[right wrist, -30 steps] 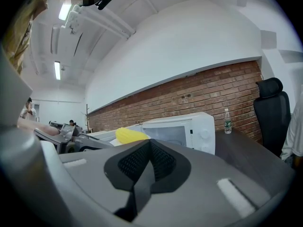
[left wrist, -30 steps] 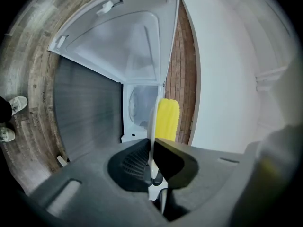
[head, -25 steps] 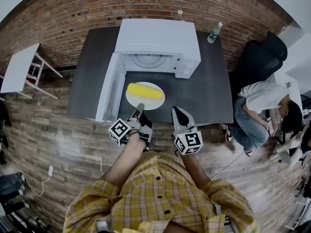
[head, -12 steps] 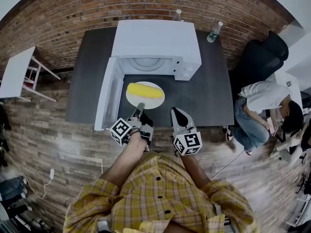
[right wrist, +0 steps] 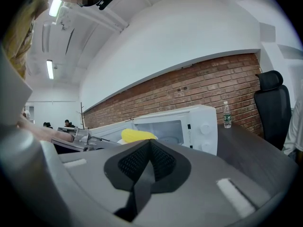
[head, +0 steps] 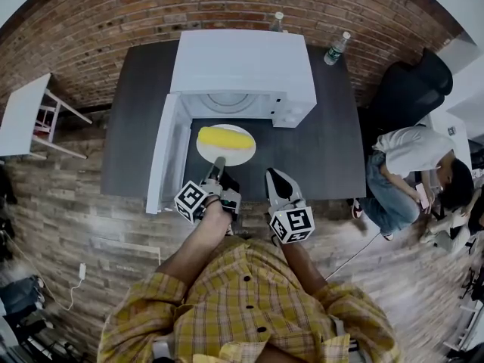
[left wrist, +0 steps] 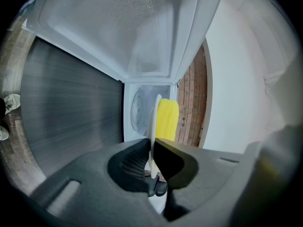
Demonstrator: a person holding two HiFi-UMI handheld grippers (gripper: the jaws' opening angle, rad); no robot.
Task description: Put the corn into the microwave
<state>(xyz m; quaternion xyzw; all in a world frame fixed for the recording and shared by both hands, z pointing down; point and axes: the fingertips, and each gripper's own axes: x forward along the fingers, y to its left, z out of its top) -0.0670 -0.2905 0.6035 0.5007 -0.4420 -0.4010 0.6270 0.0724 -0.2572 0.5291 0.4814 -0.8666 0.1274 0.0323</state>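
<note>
White crockery is what my left gripper [left wrist: 152, 143] has between its pads: the jaws are clamped on the near rim of the plate [left wrist: 154, 112], which stands edge-on ahead of the fingers. Just past that rim, on the plate, lies the corn [left wrist: 167, 119], yellow and whole. Beyond the corn the microwave [head: 246, 59] gapes, its door [head: 168, 153] swung out to the left of the fingers and the turntable visible inside. Over the last second the plate has crept nearer the cavity's mouth, though it is still outside, over the dark table [head: 325, 150]. I judge the carry well under way: what's left is to push straight ahead and set the plate on the turntable. My right gripper [right wrist: 150, 145] is closed on nothing, just beside the left one, near the table's front edge.
</note>
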